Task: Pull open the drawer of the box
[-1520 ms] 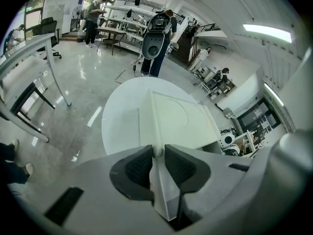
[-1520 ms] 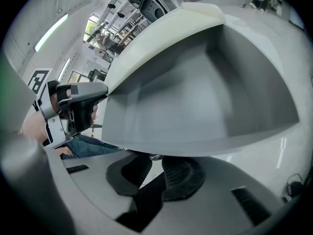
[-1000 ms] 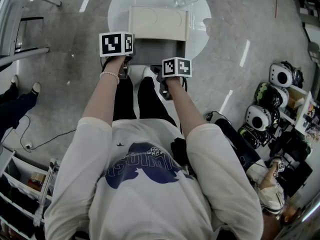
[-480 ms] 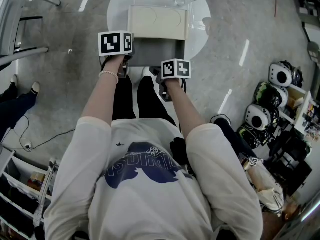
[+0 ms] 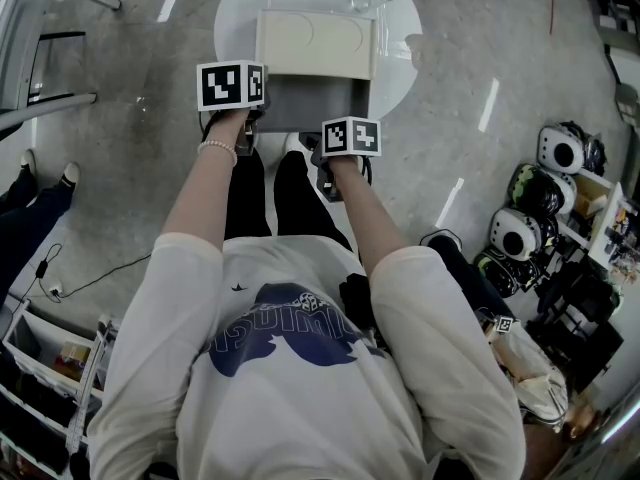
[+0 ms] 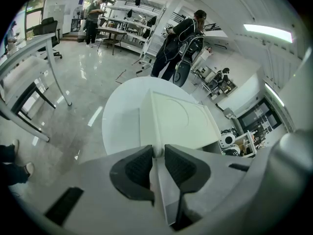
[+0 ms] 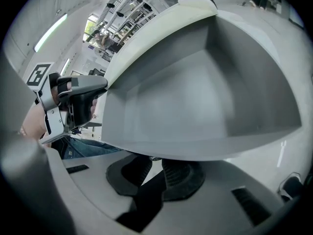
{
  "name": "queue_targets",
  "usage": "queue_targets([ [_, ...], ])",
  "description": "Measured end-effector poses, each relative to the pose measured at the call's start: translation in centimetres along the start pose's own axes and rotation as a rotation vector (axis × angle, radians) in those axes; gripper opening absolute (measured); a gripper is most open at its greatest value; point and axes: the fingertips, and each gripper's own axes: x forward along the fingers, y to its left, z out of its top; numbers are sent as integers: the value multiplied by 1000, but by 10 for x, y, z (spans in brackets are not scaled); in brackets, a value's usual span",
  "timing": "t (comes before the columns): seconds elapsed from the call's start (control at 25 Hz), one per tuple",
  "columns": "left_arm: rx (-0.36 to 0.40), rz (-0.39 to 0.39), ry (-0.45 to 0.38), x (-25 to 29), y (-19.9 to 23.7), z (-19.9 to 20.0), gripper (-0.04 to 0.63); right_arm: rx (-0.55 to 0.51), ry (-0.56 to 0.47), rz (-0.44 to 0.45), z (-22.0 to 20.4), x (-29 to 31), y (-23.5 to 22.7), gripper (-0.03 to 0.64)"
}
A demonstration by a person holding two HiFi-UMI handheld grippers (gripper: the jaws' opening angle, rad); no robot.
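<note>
Head view: sits on round table [image 5: 400, 28], a box [image 5: 315, 44]; pulled out of box front toward the body, grey drawer [image 5: 310, 103]. At box's left front corner, left gripper [image 5: 248, 120]; at drawer front, right gripper [image 5: 325, 148].

Left gripper view: jaws clamped on box's corner edge.

Right gripper view: jaws nearly together, pinching drawer's front lip from below.

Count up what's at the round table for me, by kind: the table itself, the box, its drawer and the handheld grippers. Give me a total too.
round white table: 1
cream box: 1
grey drawer, pulled out of the box: 1
grippers: 2, the left gripper and the right gripper
Total: 5
</note>
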Motion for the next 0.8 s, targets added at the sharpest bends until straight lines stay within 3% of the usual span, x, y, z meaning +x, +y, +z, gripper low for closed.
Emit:
queue_targets([
  [0.56,7,3,-4,1,1,0,84,-35,21,-24,1,7,-3,58],
  [0.8,1,7,-5,1,2,-2,84,-11,-45,28,1,6,-1,83],
])
